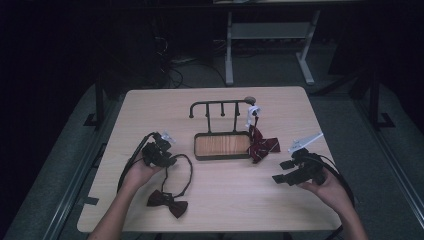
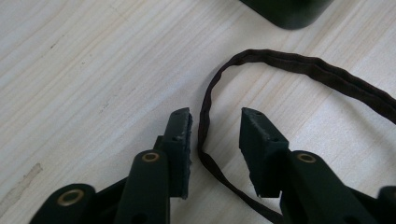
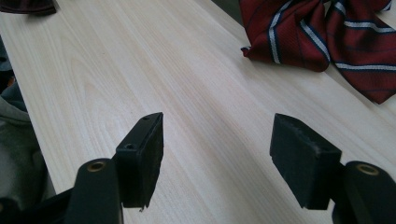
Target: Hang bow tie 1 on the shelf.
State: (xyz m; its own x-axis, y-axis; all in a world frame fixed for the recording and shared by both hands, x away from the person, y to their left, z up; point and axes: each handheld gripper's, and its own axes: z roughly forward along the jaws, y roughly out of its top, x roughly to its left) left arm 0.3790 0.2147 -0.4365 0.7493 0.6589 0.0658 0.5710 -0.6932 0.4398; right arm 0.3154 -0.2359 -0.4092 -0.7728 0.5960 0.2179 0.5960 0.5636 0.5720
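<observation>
**Strap between our left jaws, not yet pinched**

We have the left gripper (image 2: 215, 119) down at the wooden table (image 1: 225, 200), its jaws partly apart with the thin dark strap (image 2: 201, 126) of the maroon bow tie (image 1: 167, 202) running up between them. In the left gripper view the strap passes close by the inner face of the left jaw, while a clear gap of bare wood separates it from the right jaw; the pads do not press on it. Beyond the fingertips the strap bends round and sweeps off to the right as a loop.

From the high view, the bow itself lies on the table near our front edge, just below and to the right of the left gripper, with the strap looping up from it towards the tool.

Our right gripper (image 3: 217, 140) sits well apart at the right side of the table, jaws wide and holding nothing, only bare wood between them. Ahead of it lies a red striped tie (image 3: 317, 37), beside the dark stand with its wooden tray (image 1: 222, 145)
</observation>
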